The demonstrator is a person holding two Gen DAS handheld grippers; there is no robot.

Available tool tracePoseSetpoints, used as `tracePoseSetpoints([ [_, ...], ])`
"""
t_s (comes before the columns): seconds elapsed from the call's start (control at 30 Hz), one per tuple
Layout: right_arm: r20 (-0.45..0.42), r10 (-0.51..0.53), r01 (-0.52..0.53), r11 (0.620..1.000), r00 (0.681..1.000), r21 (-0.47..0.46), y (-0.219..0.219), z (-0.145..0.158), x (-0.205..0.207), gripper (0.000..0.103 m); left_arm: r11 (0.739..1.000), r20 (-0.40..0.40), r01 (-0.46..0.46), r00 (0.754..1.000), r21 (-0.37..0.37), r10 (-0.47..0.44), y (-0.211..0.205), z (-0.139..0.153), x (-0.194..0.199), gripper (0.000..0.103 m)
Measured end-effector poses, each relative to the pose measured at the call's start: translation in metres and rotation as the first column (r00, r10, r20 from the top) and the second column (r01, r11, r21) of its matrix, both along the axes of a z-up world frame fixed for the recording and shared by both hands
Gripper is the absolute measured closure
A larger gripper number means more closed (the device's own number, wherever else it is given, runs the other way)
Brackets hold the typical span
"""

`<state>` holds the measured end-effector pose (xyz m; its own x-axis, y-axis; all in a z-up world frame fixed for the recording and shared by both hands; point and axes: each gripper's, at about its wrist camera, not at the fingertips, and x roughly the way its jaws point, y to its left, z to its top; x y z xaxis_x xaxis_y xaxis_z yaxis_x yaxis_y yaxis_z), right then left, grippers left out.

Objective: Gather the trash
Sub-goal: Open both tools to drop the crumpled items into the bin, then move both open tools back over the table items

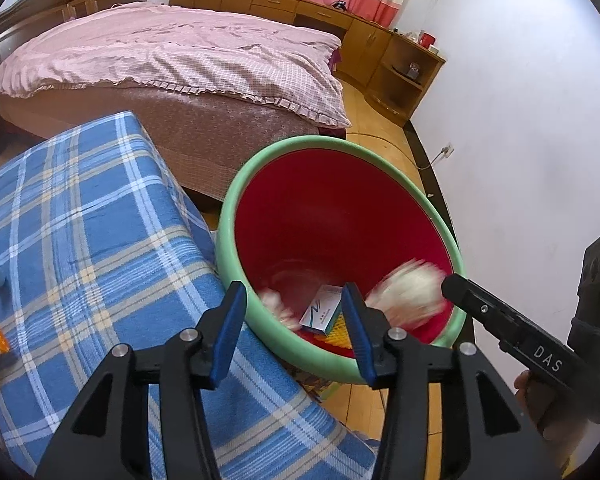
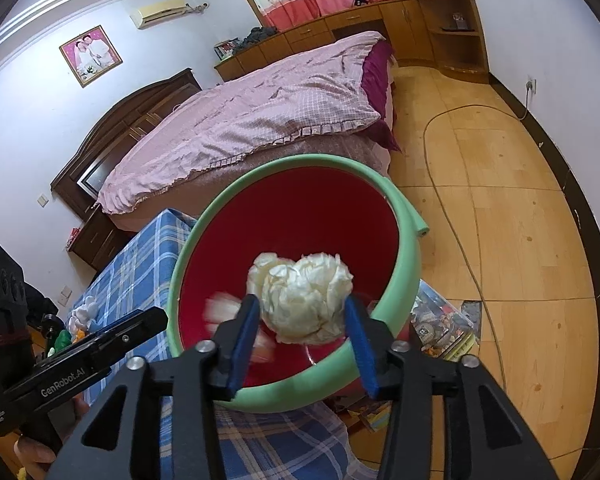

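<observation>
Both grippers hang over the red bin (image 1: 340, 216) with the green rim. At left, the left gripper (image 1: 296, 332) has its blue pads apart with nothing between them; a small blurred paper scrap (image 1: 276, 304) lies just beyond it, near a white box (image 1: 320, 312) on the bin floor. At right, the right gripper (image 2: 302, 340) also stands spread, its pads clear of a large crumpled paper ball (image 2: 300, 296) between them over the bin's mouth. A blue plaid cloth (image 1: 92, 240) lies left of the bin.

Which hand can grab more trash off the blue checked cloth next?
Probably the left gripper. It hangs open over the bin's rim on the side beside the blue checked cloth. The right gripper is open too, but a crumpled paper ball is between its fingers.
</observation>
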<state>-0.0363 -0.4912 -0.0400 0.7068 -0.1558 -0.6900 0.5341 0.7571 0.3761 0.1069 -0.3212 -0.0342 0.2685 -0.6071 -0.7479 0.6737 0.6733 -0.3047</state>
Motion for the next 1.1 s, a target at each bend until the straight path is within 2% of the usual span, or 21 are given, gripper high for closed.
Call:
tracePoseSetpoints([
  [0.3, 0.011, 0.004, -0.004, 1.0, 1.0, -0.001, 0.011, 0.006, -0.001, 0.04, 0.998, -0.003, -0.066, 0.998, -0.013, 0.066, 0.031, 0.012, 0.001, 0.054],
  [0.6, 0.046, 0.036, -0.036, 0.999, 0.998, -0.017, 0.039, 0.023, -0.003, 0.03, 0.984, 0.024, -0.176, 0.984, -0.023, 0.176, 0.081, 0.031, -0.001, 0.054],
  [0.7, 0.048, 0.057, -0.057, 0.998, 0.997, -0.012, 0.051, 0.026, 0.001, 0.025, 0.974, 0.028, -0.222, 0.974, -0.034, 0.223, 0.102, 0.035, -0.001, 0.054],
  [1.1, 0.071, 0.187, -0.187, 0.982, 0.98, -0.006, 0.111, 0.039, 0.021, 0.025, 0.916, 0.083, -0.399, 0.912, -0.042, 0.401, 0.195, 0.058, -0.002, 0.054],
])
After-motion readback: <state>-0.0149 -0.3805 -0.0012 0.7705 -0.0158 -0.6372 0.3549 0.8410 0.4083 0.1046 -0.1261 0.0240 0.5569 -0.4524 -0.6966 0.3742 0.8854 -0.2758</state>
